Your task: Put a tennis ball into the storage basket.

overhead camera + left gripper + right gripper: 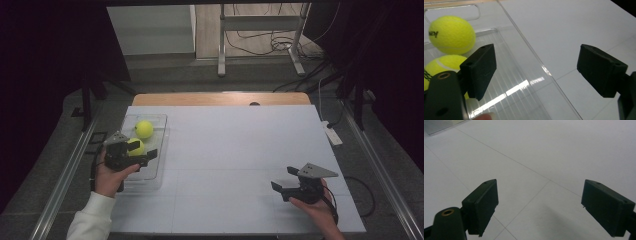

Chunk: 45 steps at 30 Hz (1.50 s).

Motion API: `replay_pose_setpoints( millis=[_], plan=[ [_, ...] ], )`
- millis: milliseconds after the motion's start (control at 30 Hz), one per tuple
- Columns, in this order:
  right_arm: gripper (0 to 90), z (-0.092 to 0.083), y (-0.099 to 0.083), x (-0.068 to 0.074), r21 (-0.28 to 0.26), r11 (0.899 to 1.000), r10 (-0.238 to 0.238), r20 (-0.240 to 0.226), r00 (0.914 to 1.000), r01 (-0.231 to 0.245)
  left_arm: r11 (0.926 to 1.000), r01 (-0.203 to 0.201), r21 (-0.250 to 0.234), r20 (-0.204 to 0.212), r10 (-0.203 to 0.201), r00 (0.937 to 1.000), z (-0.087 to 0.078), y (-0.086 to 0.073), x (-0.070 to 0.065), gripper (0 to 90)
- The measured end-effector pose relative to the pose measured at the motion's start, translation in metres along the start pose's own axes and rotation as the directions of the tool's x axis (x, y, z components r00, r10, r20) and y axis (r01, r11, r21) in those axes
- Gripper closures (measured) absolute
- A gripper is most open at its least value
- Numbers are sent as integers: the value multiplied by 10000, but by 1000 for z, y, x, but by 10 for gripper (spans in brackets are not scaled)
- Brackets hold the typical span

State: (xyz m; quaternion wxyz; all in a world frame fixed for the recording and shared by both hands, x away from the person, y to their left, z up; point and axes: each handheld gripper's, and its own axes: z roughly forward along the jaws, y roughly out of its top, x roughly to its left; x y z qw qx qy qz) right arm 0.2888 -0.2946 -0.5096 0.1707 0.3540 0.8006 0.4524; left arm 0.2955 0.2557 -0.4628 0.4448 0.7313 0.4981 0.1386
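A clear plastic tray (159, 165) lies at the table's left and holds two yellow tennis balls. The far ball (144, 129) (451, 35) rests near the tray's back. The near ball (136, 147) (444, 66) lies just behind my left gripper's body. My left gripper (144, 150) (536, 67) hovers over the tray's right rim (541, 67), open, with nothing between its jaws; both balls sit to the left of its left jaw. My right gripper (283, 178) (540, 200) is open over bare table at the front right, holding nothing.
The white tabletop (240, 145) (549, 152) spreads between the two hands. A corner of the tray (437, 125) lies far off in the right gripper view. A wooden strip (220, 99) edges the table's back; a white power strip (332, 134) lies off its right side.
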Motion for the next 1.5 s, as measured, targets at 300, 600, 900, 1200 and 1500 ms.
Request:
replay_pose_setpoints(
  millis=[300, 600, 900, 1200, 1500],
  plan=[
    [145, -1, 2, 2, -40, 10000, -28, 41, 10000, 28, 9994, -331, -22, 226, 332, 9992, -5, -20, -16, 166],
    [145, -1, 2, 2, -73, 10000, -12, 19, 10000, 12, 9969, -731, -275, 505, 744, 9959, -11, -42, -32, 167],
    [145, -3, 2, 1, -223, 9997, 30, 36, 10000, -29, 9926, -1203, -186, 738, 1213, 9899, -6, -53, -45, 166],
    [147, -5, 3, 2, -356, 9994, 28, 84, 10000, -25, 9914, -1295, -203, 682, 1306, 9891, -4, -55, -46, 167],
    [146, -5, 3, 1, -376, 9993, 8, 65, 10000, -6, 9909, -1330, -187, 654, 1339, 9888, -2, -56, -46, 168]
  ],
)
